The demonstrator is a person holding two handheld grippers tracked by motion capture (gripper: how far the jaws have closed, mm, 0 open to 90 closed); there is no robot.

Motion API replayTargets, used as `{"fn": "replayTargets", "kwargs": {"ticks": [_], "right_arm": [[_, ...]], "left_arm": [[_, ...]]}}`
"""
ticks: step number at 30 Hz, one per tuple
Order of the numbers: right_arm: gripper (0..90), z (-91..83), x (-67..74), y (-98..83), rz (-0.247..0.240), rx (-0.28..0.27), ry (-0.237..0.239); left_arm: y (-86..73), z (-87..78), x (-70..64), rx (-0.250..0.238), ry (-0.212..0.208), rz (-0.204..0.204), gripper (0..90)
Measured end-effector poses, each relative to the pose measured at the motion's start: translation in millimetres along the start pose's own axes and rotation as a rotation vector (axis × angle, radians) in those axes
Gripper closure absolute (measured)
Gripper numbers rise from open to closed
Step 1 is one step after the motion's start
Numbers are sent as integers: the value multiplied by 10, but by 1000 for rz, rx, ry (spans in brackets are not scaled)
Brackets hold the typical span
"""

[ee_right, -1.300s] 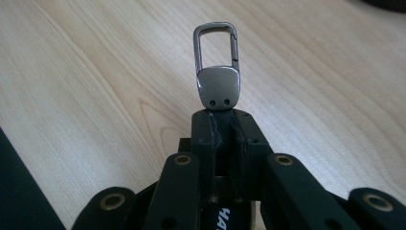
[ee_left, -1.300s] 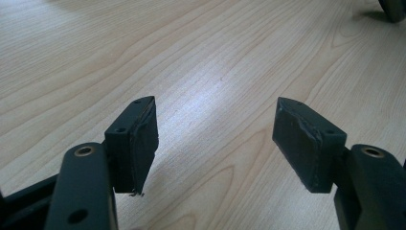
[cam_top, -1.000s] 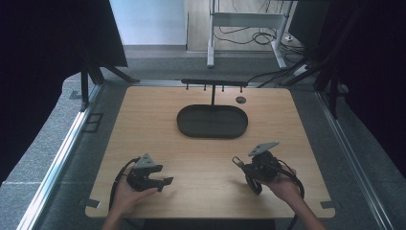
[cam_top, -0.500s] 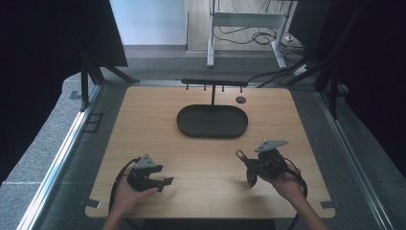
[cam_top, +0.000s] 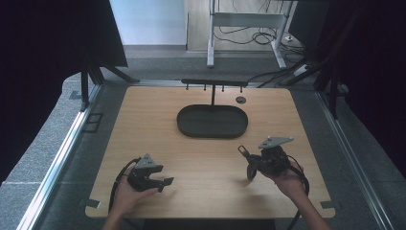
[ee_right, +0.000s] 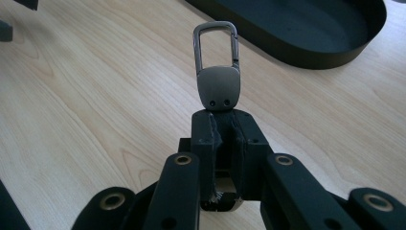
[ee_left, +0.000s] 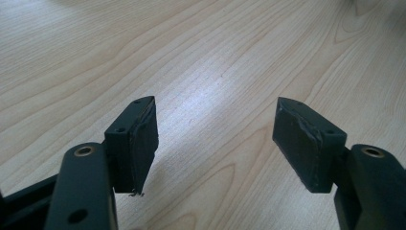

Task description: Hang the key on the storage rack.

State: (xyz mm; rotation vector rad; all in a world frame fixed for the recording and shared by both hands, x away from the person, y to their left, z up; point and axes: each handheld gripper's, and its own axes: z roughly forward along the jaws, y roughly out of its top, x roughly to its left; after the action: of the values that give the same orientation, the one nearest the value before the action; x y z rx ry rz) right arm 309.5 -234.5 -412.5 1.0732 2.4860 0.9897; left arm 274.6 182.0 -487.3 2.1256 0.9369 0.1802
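Observation:
A grey metal carabiner clip (ee_right: 218,88) sticks out from between the tips of my right gripper (ee_right: 223,120), which is shut on the clip's flat base. In the high view my right gripper (cam_top: 253,160) hovers over the table's near right, pointing left with the clip (cam_top: 243,150) at its tip. At the near left, my left gripper (cam_top: 164,182) rests low in a hand, open. Its two pads (ee_left: 143,136) stand wide apart over bare wood, with nothing between them in the left gripper (ee_left: 215,112) view.
A black oval tray (cam_top: 184,125) lies empty at the table's middle back, and its rim (ee_right: 306,57) is just ahead of the clip. Behind it stands a black bar with small hooks (cam_top: 213,82). A round grommet (cam_top: 241,99) sits nearby.
My right gripper has drifted slightly right and away with the clip in it. The left gripper has stayed put.

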Motion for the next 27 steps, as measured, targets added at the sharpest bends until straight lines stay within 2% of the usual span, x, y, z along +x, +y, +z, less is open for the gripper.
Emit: {"fn": "replayTargets", "kwargs": {"ticks": [9,18,27], "right_arm": [[813,19,-45,120,-2,-1,-13],[812,59,-118,301,-2,22,-19],[812,82,-199,455,10,13,-34]], "left_arm": [[0,5,-1,1,-2,-1,331],[-1,4,4,6,-3,4,331],[-3,12,4,6,-2,3,331]]}}
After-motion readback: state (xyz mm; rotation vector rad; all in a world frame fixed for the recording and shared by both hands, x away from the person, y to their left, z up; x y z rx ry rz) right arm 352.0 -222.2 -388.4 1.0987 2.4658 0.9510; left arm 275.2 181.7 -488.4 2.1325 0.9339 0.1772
